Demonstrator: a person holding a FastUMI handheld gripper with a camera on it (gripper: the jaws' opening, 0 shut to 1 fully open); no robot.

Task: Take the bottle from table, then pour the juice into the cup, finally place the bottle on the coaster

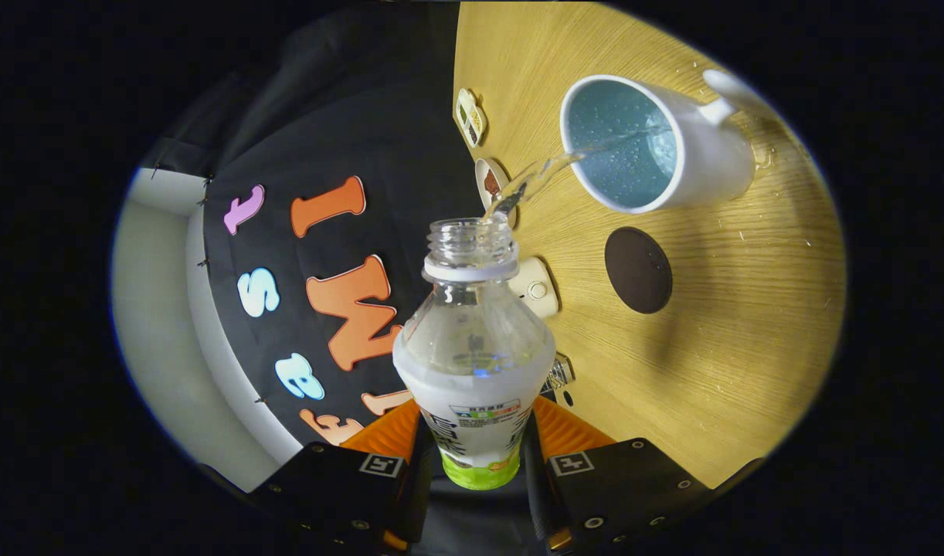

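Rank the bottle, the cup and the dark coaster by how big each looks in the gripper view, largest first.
1. Bottle, held between the gripper fingers; its nearness to the camera inflates it.
2. Cup, beyond the bottle's mouth on the table.
3. Coaster, the smallest, beside the cup.

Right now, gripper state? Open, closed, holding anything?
Gripper: shut on the bottle, both fingers pressing its labelled body, tilted so liquid streams from its open mouth into the cup.

- My gripper [472, 463] clamps the bottle [473, 363], both fingers pressing its sides
- Clear juice [535, 179] arcs from its mouth into the cup [657, 147]
- Coaster [638, 269] lies on the counter [735, 324] near the cup
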